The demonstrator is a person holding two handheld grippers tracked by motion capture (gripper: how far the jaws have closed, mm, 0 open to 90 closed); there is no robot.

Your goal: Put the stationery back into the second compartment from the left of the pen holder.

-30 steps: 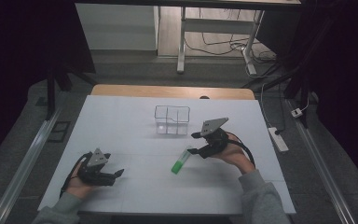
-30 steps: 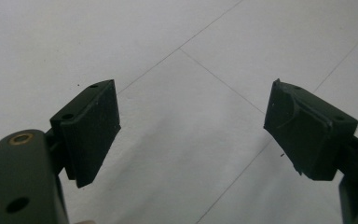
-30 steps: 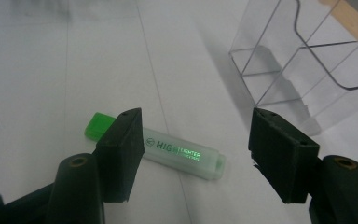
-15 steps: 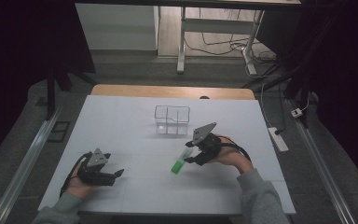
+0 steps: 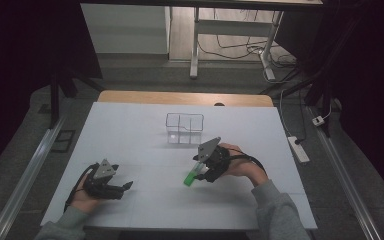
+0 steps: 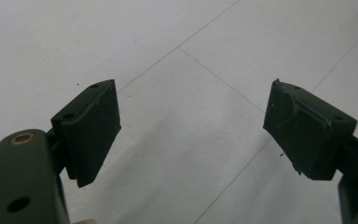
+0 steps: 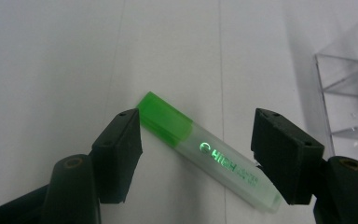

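A: Start with the largest item. What is the work surface?

B: A white table [image 5: 130,125], matte, smooth, rectangular, crossed by thin seam lines. A wooden strip runs along its far edge. Its plain surface makes small items easy to see.

A: Next largest?

B: A clear plastic organizer [image 5: 184,128] stands upright near the table's middle, toward the far side. It is box-shaped, with thin transparent walls dividing it into compartments. It appears empty. Judged from the layout, it is the likely destination for the pen.

A: State of the grippers?

B: The left gripper [image 5: 125,186] rests low at the near left, well apart from everything. In the left gripper view its jaws stand wide, released, nothing but bare table between them. The right gripper [image 7: 196,149] is angled down at the table, below the organizer in the high view. Its jaws have just been opening; they straddle the pen. The left pad sits against or just beside the cap; the right pad stands clear of the barrel. No grasp yet.

A: And the pen itself?

B: A green highlighter [image 7: 205,156] lies flat on the table, slanted between the right gripper's jaws. Green cap, translucent frosted barrel, flattened section, green lettering. Lying flat, it would probably roll little under closing pads.
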